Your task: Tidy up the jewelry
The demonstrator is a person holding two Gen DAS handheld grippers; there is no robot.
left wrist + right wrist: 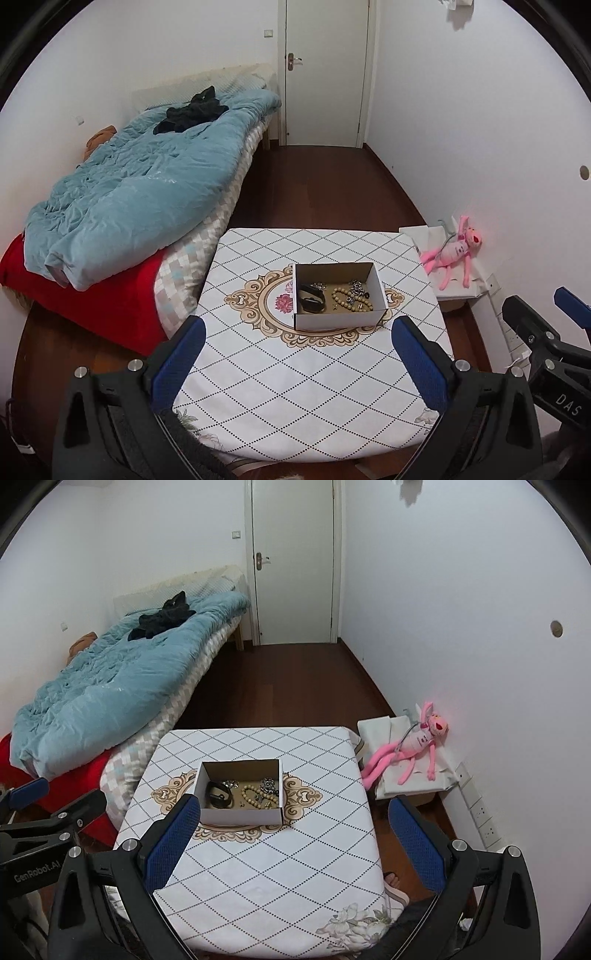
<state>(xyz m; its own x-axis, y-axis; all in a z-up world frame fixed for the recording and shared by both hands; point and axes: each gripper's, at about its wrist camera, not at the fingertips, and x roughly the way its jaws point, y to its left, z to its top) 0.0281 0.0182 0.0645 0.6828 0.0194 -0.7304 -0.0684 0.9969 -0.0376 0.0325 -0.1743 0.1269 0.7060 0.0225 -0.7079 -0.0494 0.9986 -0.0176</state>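
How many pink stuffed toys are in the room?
1. The pink stuffed toy lies on white fabric by the right wall, beside the table. Others may be hidden out of view.

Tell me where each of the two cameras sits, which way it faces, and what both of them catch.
Left wrist: rides the left gripper, held above the table's near edge, facing the door; its open blue fingers frame the cardboard box, and the right gripper shows at right.
Right wrist: rides the right gripper, a little to the right, same heading; its open fingers show, with the left gripper at left and a sandalled foot below.
Shared: box, patterned table, bed, pink plush toy, door.
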